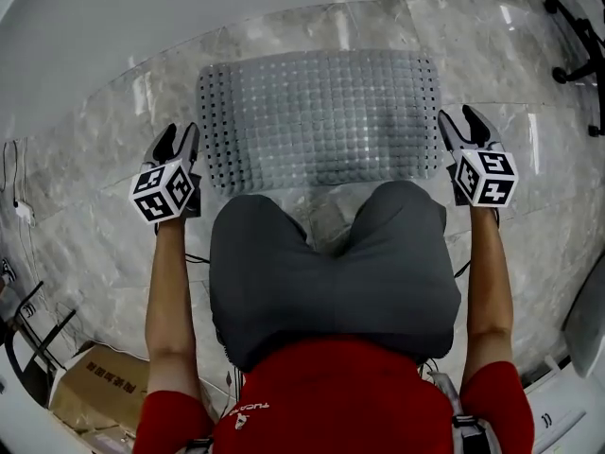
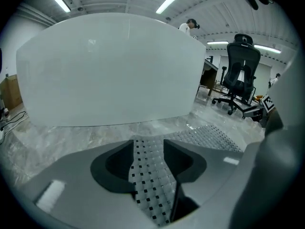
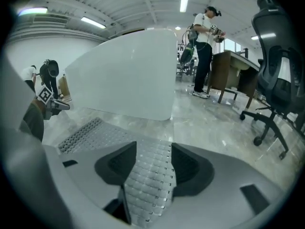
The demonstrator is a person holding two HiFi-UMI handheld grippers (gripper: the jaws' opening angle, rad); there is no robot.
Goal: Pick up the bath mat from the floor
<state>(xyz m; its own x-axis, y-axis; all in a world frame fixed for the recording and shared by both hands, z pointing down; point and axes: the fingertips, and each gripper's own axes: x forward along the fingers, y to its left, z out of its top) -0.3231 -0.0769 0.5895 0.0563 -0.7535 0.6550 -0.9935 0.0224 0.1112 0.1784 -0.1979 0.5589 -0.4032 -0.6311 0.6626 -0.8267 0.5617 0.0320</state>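
The bath mat [image 1: 321, 121], translucent grey with a grid of small holes, lies flat on the marble floor in front of my knees. My left gripper [image 1: 178, 140] sits at its left edge and my right gripper [image 1: 458, 121] at its right edge. In the left gripper view the jaws [image 2: 148, 149] stand apart, with a strip of the mat [image 2: 150, 185] showing face-up in the gap. The right gripper view is alike: jaws [image 3: 153, 151] apart, the mat's edge [image 3: 150, 185] between them. Neither pair of pads presses on the mat.
A large white curved tub [image 1: 142, 17] stands just beyond the mat. Office chairs [image 1: 577, 36] are at the far right, and a cardboard box [image 1: 95, 386] lies behind me on the left. A person [image 3: 205, 46] stands by a desk in the distance.
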